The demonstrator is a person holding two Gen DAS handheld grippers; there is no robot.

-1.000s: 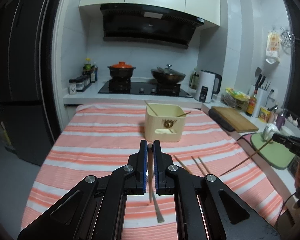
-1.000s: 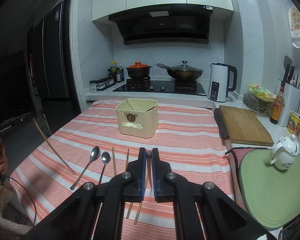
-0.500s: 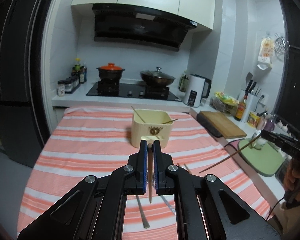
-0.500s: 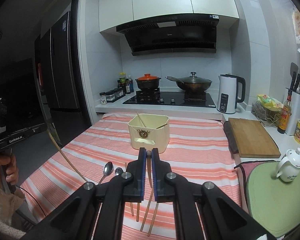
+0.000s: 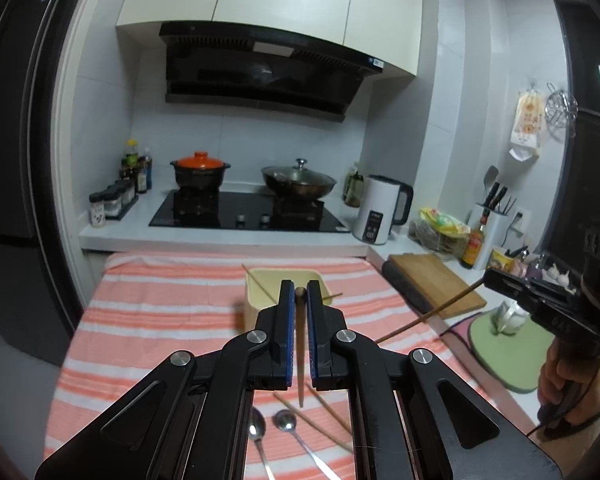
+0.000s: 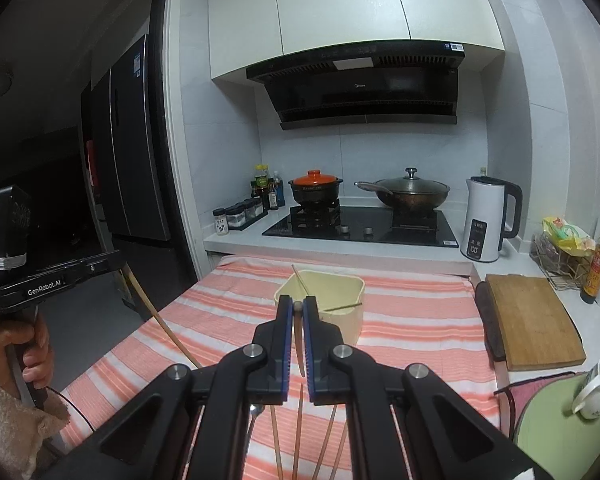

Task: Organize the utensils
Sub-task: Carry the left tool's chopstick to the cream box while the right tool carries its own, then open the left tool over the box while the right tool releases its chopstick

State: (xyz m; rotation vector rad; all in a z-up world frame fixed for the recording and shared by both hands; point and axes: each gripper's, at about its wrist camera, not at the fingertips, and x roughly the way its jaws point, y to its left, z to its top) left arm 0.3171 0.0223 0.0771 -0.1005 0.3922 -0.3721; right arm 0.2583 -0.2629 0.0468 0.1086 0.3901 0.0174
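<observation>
Chopsticks are held one in each gripper, above the striped table point(image 5: 160, 300) and short of the cream holder point(image 6: 340, 292): the left gripper point(image 5: 300, 300) is closed on one chopstick point(image 5: 301, 360) and the right gripper point(image 6: 298, 308) on another point(image 6: 299, 344), each pinched near its thick end. More chopsticks point(image 6: 298, 432) and two spoons point(image 5: 286, 420) are left lying on the cloth. A chopstick is judged light, stiff, thin and smooth, so it may swing or slip, and is best gripped near the thick end.

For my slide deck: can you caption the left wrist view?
Left gripper clamps one chopstick above the striped tablecloth, cream utensil holder ahead.
</observation>
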